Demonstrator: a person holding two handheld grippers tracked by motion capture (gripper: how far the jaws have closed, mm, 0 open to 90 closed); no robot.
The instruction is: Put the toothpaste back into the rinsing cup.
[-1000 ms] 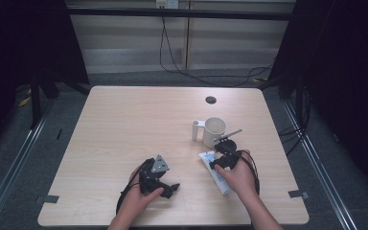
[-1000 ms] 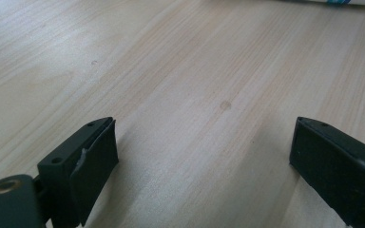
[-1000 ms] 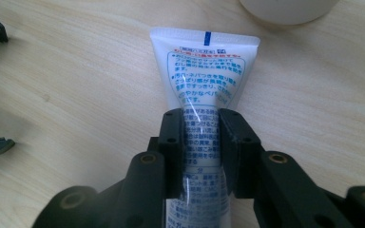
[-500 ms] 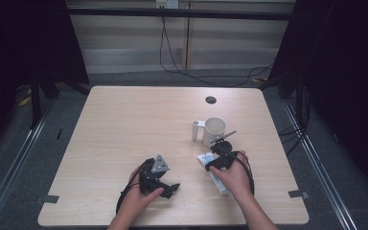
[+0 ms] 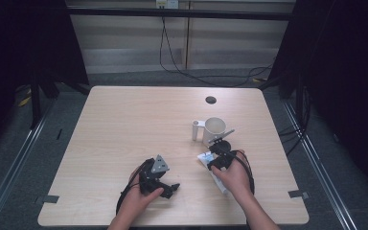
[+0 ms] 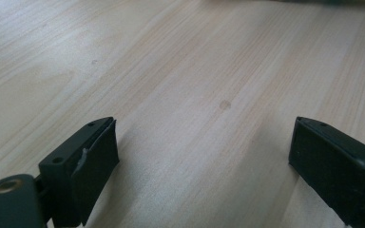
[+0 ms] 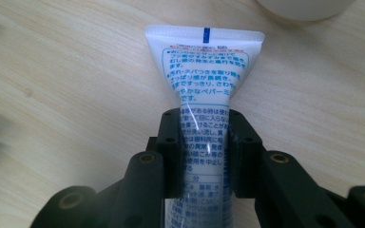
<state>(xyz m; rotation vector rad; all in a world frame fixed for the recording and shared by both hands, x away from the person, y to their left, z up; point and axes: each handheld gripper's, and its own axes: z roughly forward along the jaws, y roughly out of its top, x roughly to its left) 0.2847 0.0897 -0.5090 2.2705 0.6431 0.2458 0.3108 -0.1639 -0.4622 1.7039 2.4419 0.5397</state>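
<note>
In the high view, a light wooden worktop [image 5: 124, 129] was seen from above, with grey floor around it. The left tongs [image 5: 168, 188] were held by the person's left hand [image 5: 136, 199] near the front edge of the worktop, a grey three-cornered plate [image 5: 160, 165] being on top of them. The right tongs [image 5: 211, 160] were held by the right hand [image 5: 235, 176] at the front right part of the worktop. A white tube [image 5: 210, 165] was lying under them, its flat end pointing toward a white mug [image 5: 215, 128]. The mug was standing upright, close behind the right tongs, with its handle turned to the left. A small dark round hole [image 5: 211, 99] was seen in the worktop near its far edge.

In the left gripper view, the two black jaws of the left tongs [image 6: 204, 156] were spread widely apart. Nothing was held between them; bare wood of the worktop [image 6: 185, 85] was seen in the gap.

In the right gripper view, the right tongs [image 7: 204, 142] were closed on the tube [image 7: 203, 71], which was pressed in at its middle by the jaws. The flat crimped end, with blue printed text, was pointing away from the camera. The tube was lying on the worktop [image 7: 66, 85]. The bottom of the mug [image 7: 304, 7] was seen at the top edge, just beyond the end of the tube.
</note>
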